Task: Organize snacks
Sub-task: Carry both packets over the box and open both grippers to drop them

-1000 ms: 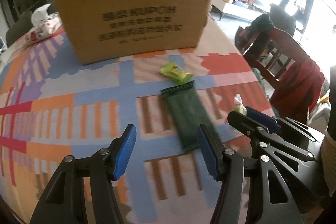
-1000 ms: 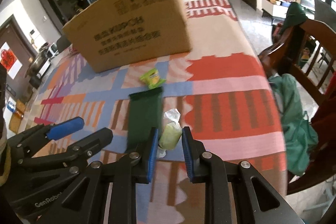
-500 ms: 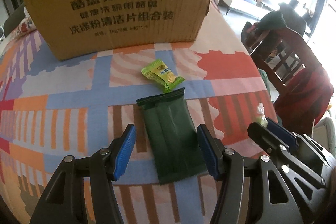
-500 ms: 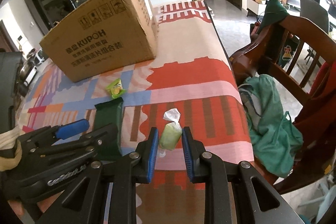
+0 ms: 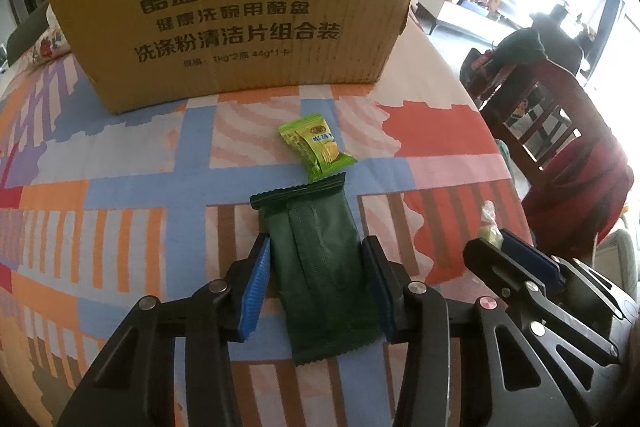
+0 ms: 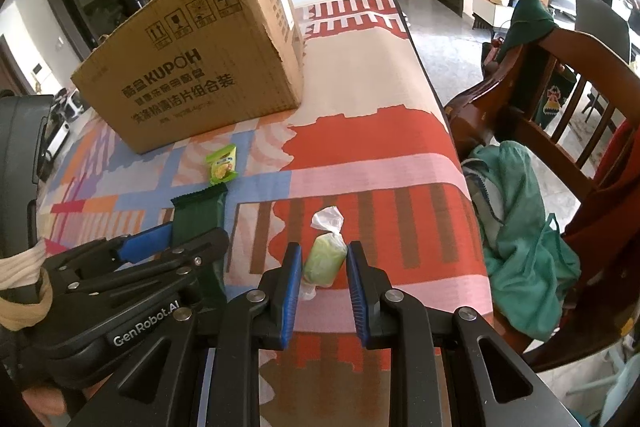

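Left tongs [image 5: 316, 269] released, straddling the dark green packet [image 5: 318, 267] lying flat on the desk [image 5: 120, 187]. Right tongs [image 6: 322, 265] released around the pale green wrapped sweet [image 6: 324, 259]. Risk: the flat packet may slide or buckle when squeezed; the box [image 5: 240, 11] stands well apart.

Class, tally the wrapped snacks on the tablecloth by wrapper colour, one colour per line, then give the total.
Dark green: 1, the long packet between the left gripper fingers.
Bright green printed: 1, the small packet beyond it.
Clear wrap, pale green inside: 1, the twisted snack between the right gripper fingers.
Total: 3
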